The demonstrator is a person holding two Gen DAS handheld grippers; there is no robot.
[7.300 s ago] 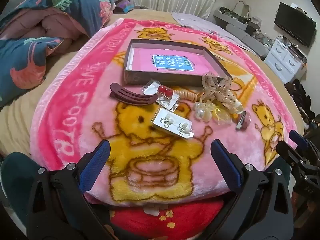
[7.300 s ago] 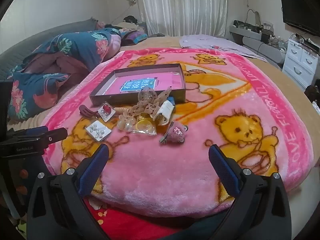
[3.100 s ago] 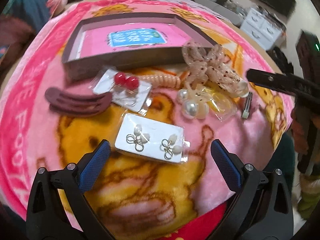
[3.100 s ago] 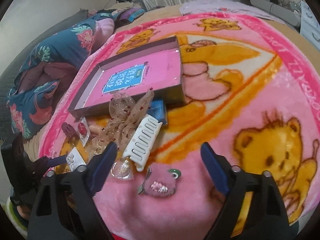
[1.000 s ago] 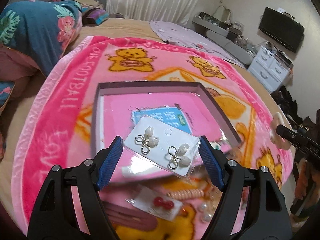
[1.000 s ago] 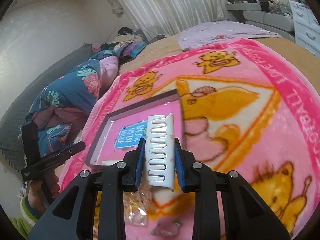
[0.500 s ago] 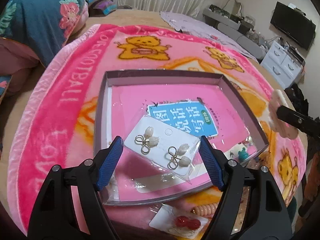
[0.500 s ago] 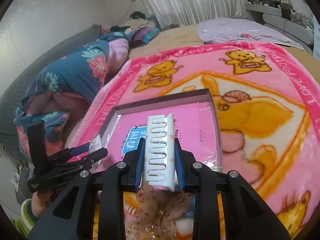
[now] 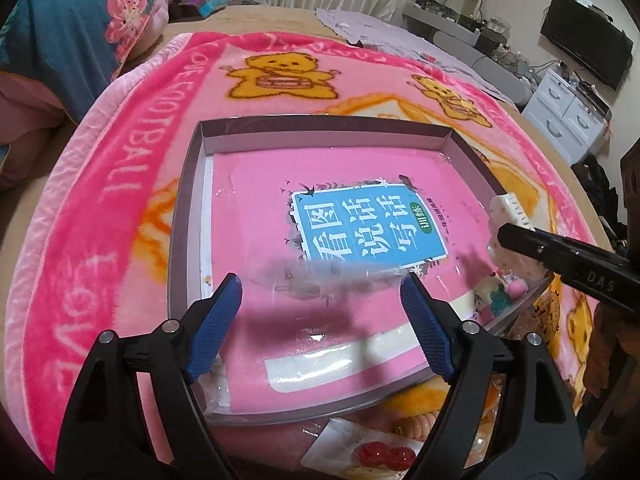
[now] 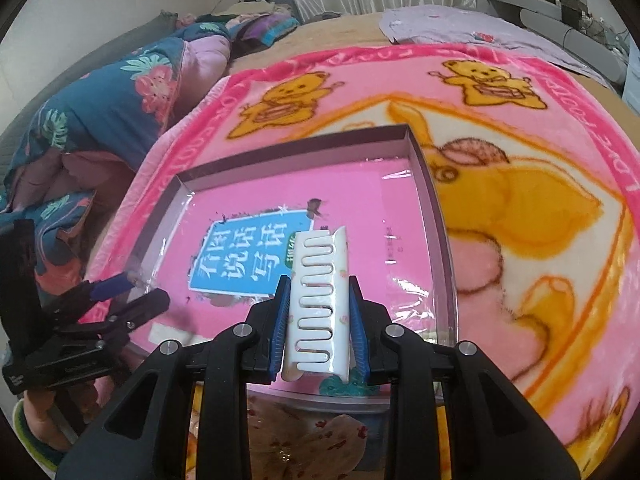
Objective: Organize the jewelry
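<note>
A shallow grey-walled box (image 9: 188, 216) with a pink lining and a blue label lies on the pink bear blanket. My left gripper (image 9: 322, 284) hovers over its near half with its jaws opening. The clear earring card (image 9: 332, 274) is only a blurred streak between the fingertips, and its left end is clear of the left pad. My right gripper (image 10: 318, 284) is shut on a white comb-shaped hair clip (image 10: 320, 248) above the box's (image 10: 436, 220) near right part. The left wrist view shows that clip (image 9: 506, 208) and the right gripper (image 9: 560, 248) at the right.
Below the box's near wall lie a card of red bead earrings (image 9: 380, 452), a coiled hair tie (image 9: 420, 434) and a sheer dotted bow (image 10: 304, 440). A blue floral quilt (image 9: 80, 32) is heaped at the left. White drawers (image 9: 568, 116) stand beyond the bed on the right.
The earring card, earlier flat and sharp between the left jaws, is now a blurred streak and the jaws stand wider. Both grippers have sunk closer over the box, the right still carrying the clip.
</note>
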